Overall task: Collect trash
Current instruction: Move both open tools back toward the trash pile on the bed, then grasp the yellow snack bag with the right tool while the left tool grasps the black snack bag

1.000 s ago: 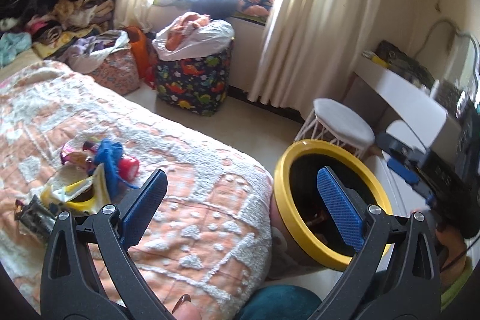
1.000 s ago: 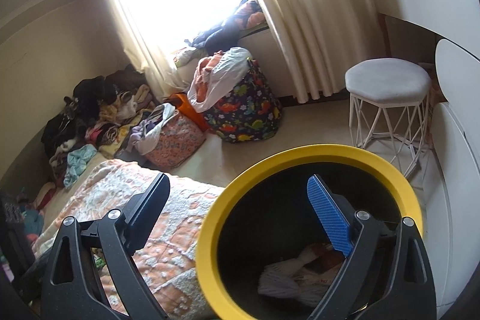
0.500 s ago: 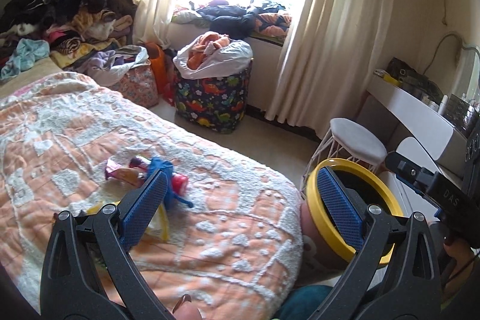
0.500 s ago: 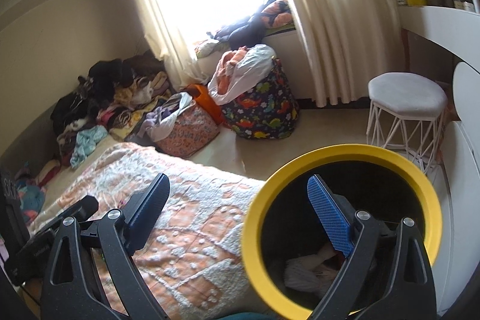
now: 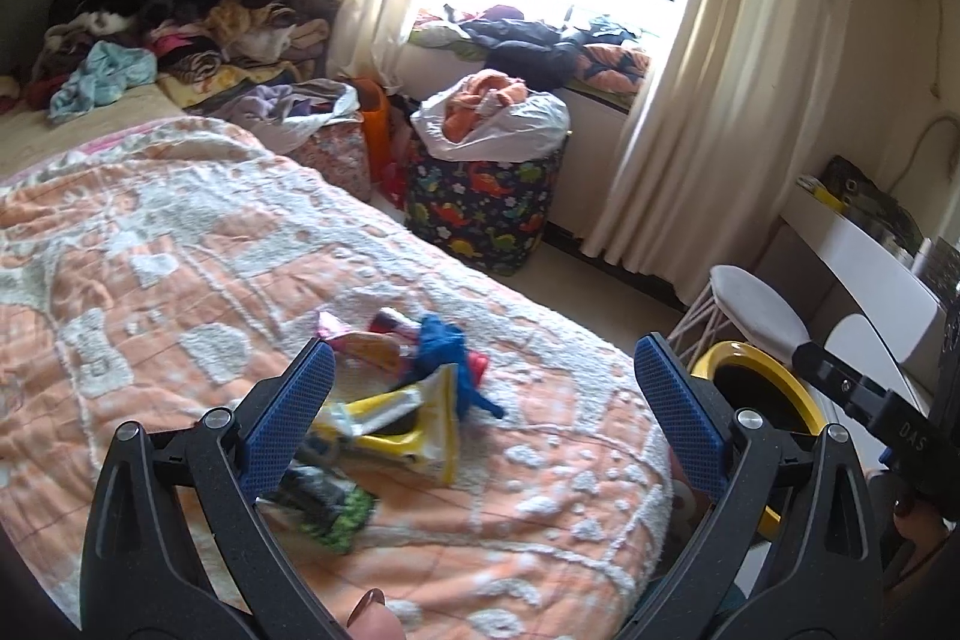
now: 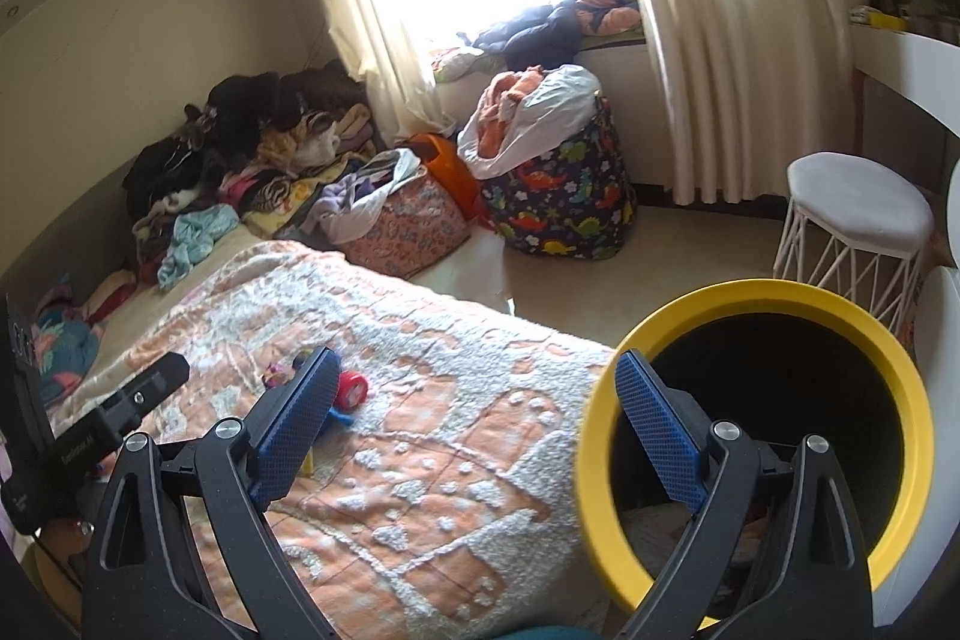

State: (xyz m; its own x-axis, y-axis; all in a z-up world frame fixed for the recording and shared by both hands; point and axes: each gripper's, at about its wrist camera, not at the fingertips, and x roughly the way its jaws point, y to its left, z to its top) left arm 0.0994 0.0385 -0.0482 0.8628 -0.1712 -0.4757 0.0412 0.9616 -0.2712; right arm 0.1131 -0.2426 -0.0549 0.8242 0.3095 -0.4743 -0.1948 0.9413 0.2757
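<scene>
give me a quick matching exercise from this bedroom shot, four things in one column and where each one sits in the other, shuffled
Things:
1. pile of wrappers
2. yellow-rimmed bin
3. dinosaur-print bag
4. white stool

Places:
A. on the floor below the window ledge
B. on the orange bedspread
C. by the white desk
D. beside the foot of the bed

Pairs: 1-B, 2-D, 3-A, 4-C

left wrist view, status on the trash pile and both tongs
Left tongs open, empty, over the wrappers on the bed. Right tongs open, empty, by the yellow bin. Nothing in the way.
</scene>
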